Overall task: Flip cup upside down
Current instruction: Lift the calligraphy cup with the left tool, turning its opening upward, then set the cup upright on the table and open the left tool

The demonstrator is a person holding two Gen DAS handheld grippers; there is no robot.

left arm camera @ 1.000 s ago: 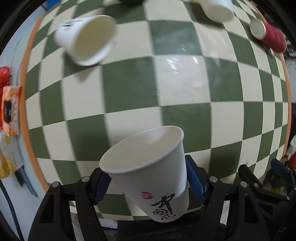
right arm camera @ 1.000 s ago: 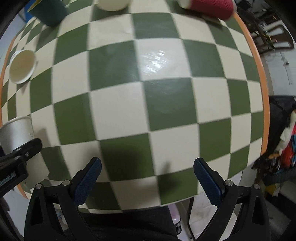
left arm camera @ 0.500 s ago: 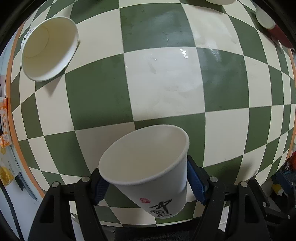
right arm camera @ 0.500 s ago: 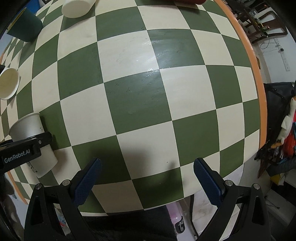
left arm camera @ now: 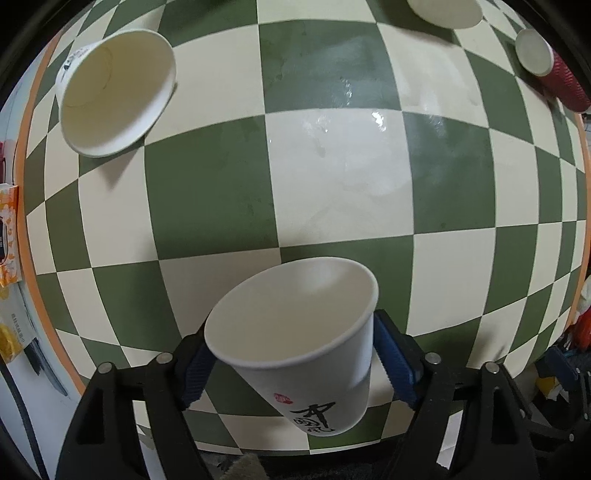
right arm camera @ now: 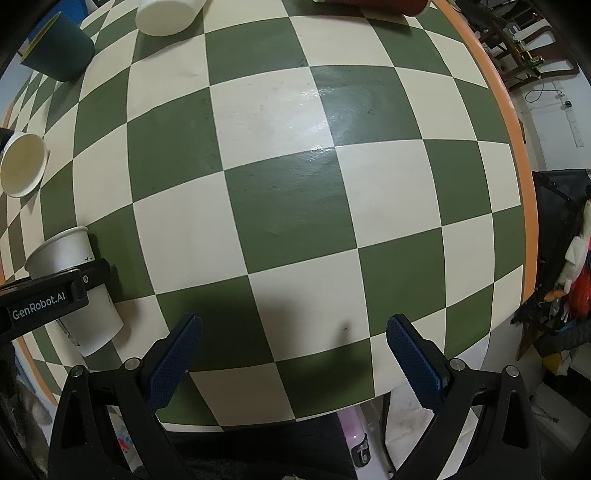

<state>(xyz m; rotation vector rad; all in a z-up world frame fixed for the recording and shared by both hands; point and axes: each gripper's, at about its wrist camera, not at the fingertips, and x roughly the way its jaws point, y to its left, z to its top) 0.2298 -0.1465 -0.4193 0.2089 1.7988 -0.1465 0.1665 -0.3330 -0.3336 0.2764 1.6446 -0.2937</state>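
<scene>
My left gripper (left arm camera: 291, 363) is shut on a white paper cup (left arm camera: 306, 350) with black brush lettering and a red seal. The cup is held above the checkered table (left arm camera: 332, 184), tilted, its open mouth facing forward and down toward the table. The same cup (right arm camera: 74, 288) shows at the left edge of the right wrist view, clamped by the left gripper's black arm. My right gripper (right arm camera: 293, 358) is open and empty over the table's near edge.
A second white paper cup (left arm camera: 114, 92) lies on its side at the far left, mouth toward me; it also shows in the right view (right arm camera: 24, 164). Another white cup (left arm camera: 447, 13), a red ribbed cup (left arm camera: 554, 70) and a dark green cup (right arm camera: 55, 50) sit at the back. Orange table rim (right arm camera: 517, 147) at right.
The left gripper has tilted the held cup further over, so its mouth faces the table more. Both views have shifted over the table; the right gripper stays open.
</scene>
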